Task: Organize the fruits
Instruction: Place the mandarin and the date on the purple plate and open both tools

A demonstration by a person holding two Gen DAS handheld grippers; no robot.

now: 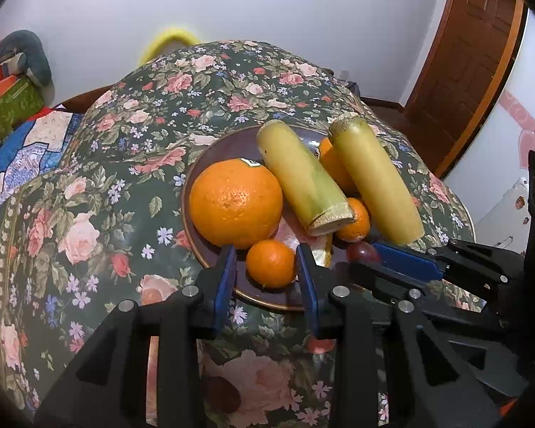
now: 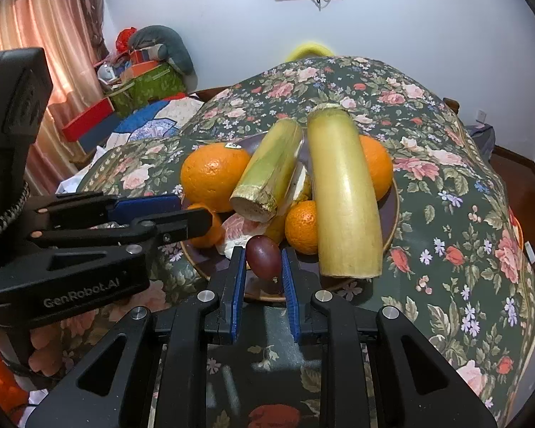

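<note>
Fruits are piled on the dark plate [image 1: 210,249] that stands on the flowered worktop [image 1: 100,192]: a large orange [image 1: 236,202], two cut yellow-green stalks [image 1: 303,182] that lean across the heap, and some smaller oranges under them. Your left gripper [image 1: 266,262] has its jaws narrow around the small mandarin [image 1: 271,263] at the near rim, and the blue pads seem to press on both its sides, so I judge it is held. Your right gripper [image 2: 264,262] has its jaws closed on the dark purple fruit [image 2: 263,257], which sits just beside the longer stalk [image 2: 342,192] and in front of another mandarin [image 2: 302,226]. The two grippers are very near to each other at the front of the plate, so if you lift them together the tools can knock one against the other and one fruit may slip out. The purple fruit is smooth and rounded and is caught only near the tips of the pads; a quick pull or a twist could let it jump free and roll off the plate. The shorter stalk [image 2: 269,174] rests on the fruits below it, near where you work; if you push the heap, it may slide down and bring the others with it. The plate itself could also shift on the cloth if a jaw hooks its rim.
</note>
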